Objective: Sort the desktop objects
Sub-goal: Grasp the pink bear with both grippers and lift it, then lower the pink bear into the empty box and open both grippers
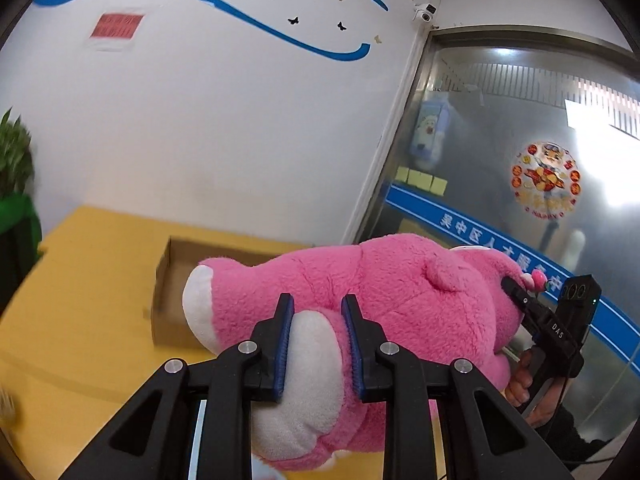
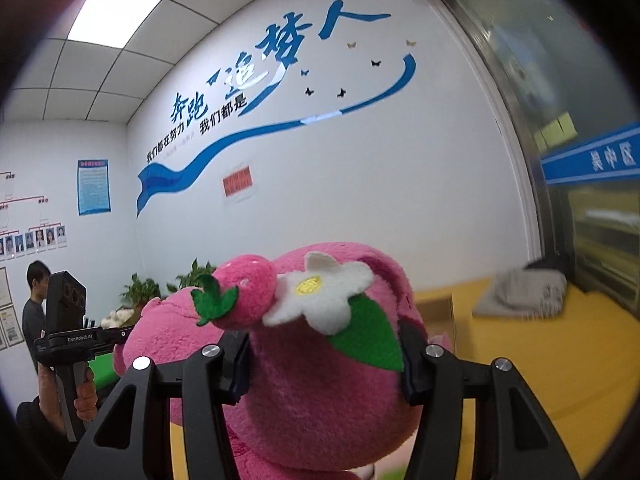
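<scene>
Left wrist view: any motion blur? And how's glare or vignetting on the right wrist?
Left wrist view: table and box edges smeared, red sign blurred; plush bear sharp. Right wrist view: ceiling light blown out, dark fisheye vignette with purple fringe, grey cloth and window side blurred.

Plush bear (image 1: 360, 292) lifted above the table (image 1: 80, 280), lying sideways between both grippers. Left gripper (image 1: 318, 344) pinches one paw (image 1: 312, 344); right gripper (image 2: 324, 364) clamps the head from the opposite end. Cardboard box (image 1: 172, 280) on the table behind the bear, toward the wall (image 1: 200, 120). Glass partition (image 1: 500, 140) to the right. Folded cloth (image 2: 520, 292) on the table beside the partition. Plants (image 2: 160, 284) at the table's far left end.
</scene>
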`<state>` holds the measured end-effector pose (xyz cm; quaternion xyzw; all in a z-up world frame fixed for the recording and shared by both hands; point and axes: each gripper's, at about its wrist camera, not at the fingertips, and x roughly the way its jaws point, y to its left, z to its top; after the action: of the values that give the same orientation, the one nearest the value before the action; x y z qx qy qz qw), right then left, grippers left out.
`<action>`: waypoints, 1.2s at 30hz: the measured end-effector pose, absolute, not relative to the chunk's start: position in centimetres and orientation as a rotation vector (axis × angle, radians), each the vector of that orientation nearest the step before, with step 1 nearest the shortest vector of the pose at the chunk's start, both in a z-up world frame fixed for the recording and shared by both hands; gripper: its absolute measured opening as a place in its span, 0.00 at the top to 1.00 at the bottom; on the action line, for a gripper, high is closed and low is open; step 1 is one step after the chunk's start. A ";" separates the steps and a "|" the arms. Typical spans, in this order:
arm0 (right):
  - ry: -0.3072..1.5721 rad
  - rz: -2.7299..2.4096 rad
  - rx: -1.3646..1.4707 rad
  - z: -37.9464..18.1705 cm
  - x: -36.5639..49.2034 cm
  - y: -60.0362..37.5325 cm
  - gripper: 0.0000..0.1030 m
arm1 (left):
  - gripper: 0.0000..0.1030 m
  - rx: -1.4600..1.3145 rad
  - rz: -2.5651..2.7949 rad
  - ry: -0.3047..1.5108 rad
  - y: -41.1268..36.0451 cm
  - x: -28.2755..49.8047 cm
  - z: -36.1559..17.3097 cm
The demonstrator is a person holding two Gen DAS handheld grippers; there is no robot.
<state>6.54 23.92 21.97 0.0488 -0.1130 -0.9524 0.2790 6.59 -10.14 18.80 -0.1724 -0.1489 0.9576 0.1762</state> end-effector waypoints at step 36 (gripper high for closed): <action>-0.075 -2.494 1.182 3.2 -39.9 19.2 0.25 | 0.71 -1.434 2.647 -0.101 -14.2 -41.3 -3.7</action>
<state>-39.89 19.21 3.17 0.4202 -0.0268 -0.8871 0.1891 -41.28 -14.22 -3.73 -0.4751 -0.0334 0.8769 0.0647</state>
